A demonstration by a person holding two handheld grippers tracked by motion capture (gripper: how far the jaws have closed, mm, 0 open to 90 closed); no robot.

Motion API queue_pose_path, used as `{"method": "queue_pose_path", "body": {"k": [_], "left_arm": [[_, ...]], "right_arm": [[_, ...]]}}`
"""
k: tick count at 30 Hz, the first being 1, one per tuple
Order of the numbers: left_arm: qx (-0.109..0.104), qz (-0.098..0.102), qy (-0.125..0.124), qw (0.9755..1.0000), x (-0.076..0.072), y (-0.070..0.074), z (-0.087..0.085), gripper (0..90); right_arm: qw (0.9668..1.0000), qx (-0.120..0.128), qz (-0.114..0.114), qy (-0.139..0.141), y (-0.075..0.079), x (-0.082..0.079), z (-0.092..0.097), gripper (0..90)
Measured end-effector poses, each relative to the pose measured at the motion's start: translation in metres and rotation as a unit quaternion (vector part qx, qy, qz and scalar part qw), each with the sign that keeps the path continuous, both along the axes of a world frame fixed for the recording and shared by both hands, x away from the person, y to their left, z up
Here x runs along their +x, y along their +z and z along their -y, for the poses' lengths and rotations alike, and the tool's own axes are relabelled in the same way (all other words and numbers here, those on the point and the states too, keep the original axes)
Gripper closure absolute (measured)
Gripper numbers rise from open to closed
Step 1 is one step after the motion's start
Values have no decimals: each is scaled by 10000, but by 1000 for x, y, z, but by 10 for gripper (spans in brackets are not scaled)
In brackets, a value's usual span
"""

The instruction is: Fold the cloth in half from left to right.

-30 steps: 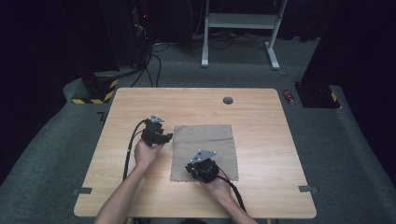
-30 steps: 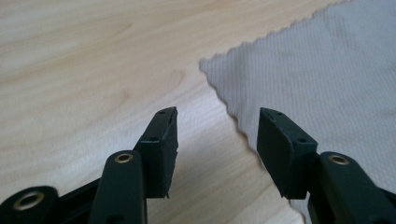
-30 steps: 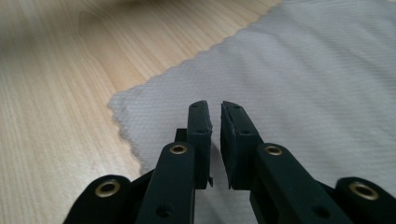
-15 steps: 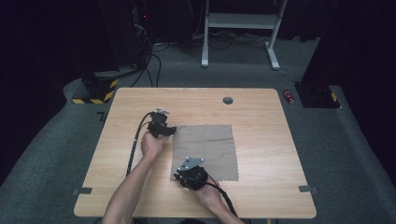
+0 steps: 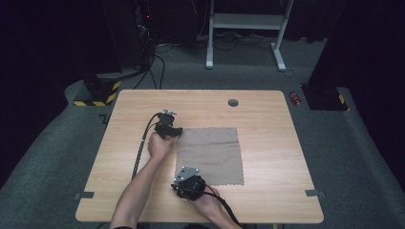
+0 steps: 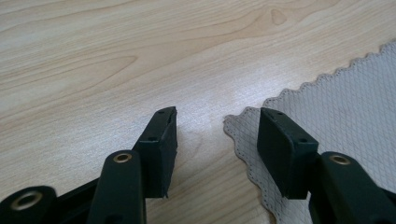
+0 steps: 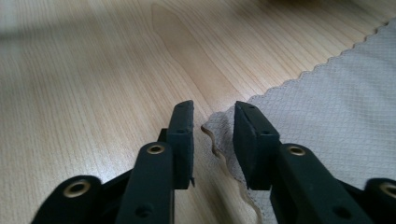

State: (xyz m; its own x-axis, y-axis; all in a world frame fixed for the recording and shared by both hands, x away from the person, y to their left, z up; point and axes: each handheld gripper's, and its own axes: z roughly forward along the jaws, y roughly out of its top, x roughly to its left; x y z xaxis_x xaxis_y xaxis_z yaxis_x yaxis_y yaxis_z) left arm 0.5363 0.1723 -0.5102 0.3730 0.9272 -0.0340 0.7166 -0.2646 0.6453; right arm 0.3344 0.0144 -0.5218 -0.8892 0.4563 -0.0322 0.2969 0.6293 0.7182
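A square grey cloth (image 5: pixel 210 155) with a scalloped edge lies flat in the middle of the wooden table (image 5: pixel 267 114). My left gripper (image 5: pixel 173 130) is at the cloth's far left corner. In the left gripper view its jaws (image 6: pixel 218 114) stand wide open, low over the wood, and the cloth (image 6: pixel 336 93) corner lies just inside the right jaw. My right gripper (image 5: pixel 184 183) is at the near left corner. In the right gripper view it (image 7: pixel 214 106) is open with a narrower gap, and the slightly raised corner edge of the cloth (image 7: pixel 327 107) sits between the jaws.
A small round dark grommet (image 5: pixel 233 102) sits in the tabletop near the far edge. Tape tabs (image 5: pixel 311 193) mark the table's near corners. Bare wood surrounds the cloth on all sides. Beyond the table are dark carpet, cables and a white frame (image 5: pixel 246 21).
My right gripper has moved left and toward the person, from over the cloth to its near left corner. My left gripper has shifted slightly right and away, to the far left corner.
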Motion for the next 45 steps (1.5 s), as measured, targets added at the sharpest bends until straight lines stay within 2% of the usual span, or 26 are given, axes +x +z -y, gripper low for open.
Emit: {"method": "queue_pose_path", "body": {"k": [3, 6, 10, 14, 15, 17, 18, 20, 21, 22, 23, 27, 28, 30, 33, 37, 39, 41, 45], "left_arm": [[106, 82, -15, 9999, 0, -1, 3, 482], [90, 124, -41, 9999, 0, -2, 4, 497], [112, 94, -207, 9997, 0, 0, 7, 607], [113, 9, -303, 9995, 2, 2, 10, 721], [77, -6, -323, 9994, 3, 2, 11, 721], [20, -52, -354, 9994, 4, 2, 11, 786], [-44, -74, -347, 9994, 4, 2, 11, 853], [-210, -199, -338, 9990, 6, 2, 9, 878], [-207, -248, -362, 9988, 7, 3, 8, 889], [-240, -291, -357, 9987, 7, 3, 9, 892], [-220, -307, -403, 9985, 7, 4, 8, 894], [-380, -191, -395, 9983, 5, 11, 5, 898], [-440, -159, -393, 9981, 5, 13, 3, 898], [-587, -122, -345, 9976, 5, 17, 1, 898], [-640, -107, -368, 9972, 5, 20, -2, 898], [-609, -123, -391, 9973, 4, 20, -1, 898], [-629, -128, -378, 9972, 4, 19, 0, 898], [-597, -130, -406, 9973, 5, 19, 1, 898], [-600, -138, -408, 9973, 5, 19, 1, 898]], "right_arm": [[9999, -83, 85, 21, 1, -2, 0, 731], [9998, -103, 132, 51, 1, -4, -1, 766], [9992, -224, 287, 143, 1, -8, -3, 821], [9992, -266, 281, 128, 2, -8, -3, 865], [9992, -259, 287, 107, 2, -8, -3, 876], [9992, -252, 282, 98, 2, -7, -2, 895], [9993, -231, 280, 86, 1, -7, -2, 896], [9993, -238, 292, 85, 1, -8, -2, 896], [9993, -220, 280, 74, 1, -8, -2, 897], [9994, -188, 275, 90, 1, -7, -1, 897], [9998, -78, 139, 76, 2, -6, 1, 897], [9995, 281, -119, -27, 5, -1, 11, 898], [9995, 298, -113, -55, 6, 0, 13, 898], [9997, 244, 48, -28, 9, -3, 13, 898], [9996, 265, 51, 17, 9, -6, 12, 898], [9998, 187, 115, 10, 8, -7, 10, 894], [9999, 159, 10, -5, 6, -4, 9, 811], [9999, 118, 17, -85, 4, -3, 7, 751], [9999, 4, 27, -130, 0, 0, 4, 717]]}}
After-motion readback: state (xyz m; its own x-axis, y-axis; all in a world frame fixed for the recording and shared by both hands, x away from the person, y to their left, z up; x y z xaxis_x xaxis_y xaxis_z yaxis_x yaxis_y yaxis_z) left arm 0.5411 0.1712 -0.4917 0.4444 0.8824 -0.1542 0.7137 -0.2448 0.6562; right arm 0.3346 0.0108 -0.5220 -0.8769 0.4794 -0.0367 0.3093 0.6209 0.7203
